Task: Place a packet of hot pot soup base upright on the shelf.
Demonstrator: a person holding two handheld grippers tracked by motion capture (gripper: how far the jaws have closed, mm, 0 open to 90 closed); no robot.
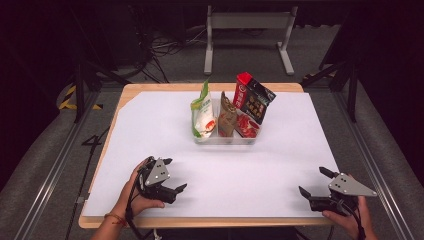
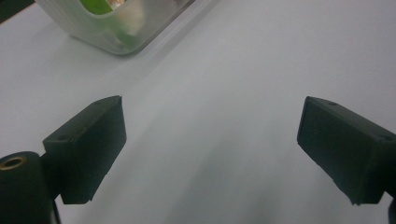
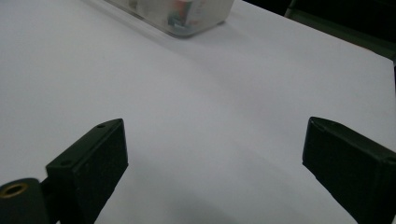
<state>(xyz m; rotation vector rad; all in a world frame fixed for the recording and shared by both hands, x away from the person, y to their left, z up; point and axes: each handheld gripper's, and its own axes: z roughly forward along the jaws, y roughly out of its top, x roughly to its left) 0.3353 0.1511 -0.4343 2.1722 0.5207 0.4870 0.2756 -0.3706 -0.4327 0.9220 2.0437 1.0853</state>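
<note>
Both wide open and empty at lower frame, left gripper (image 1: 172, 175) and right gripper (image 1: 311, 181): approach clear tub (image 1: 225, 140) of snack packets (image 1: 203, 111) at frame centre slowly, grasping one packet's top edge.

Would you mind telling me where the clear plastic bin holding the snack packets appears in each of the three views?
High view: clear plastic bin at centre, toward the table's far side.
Left gripper view: its rounded corner at top left.
Right gripper view: its corner along the top edge, centre.
Shared landmark: the white sheet beneath it.
</note>
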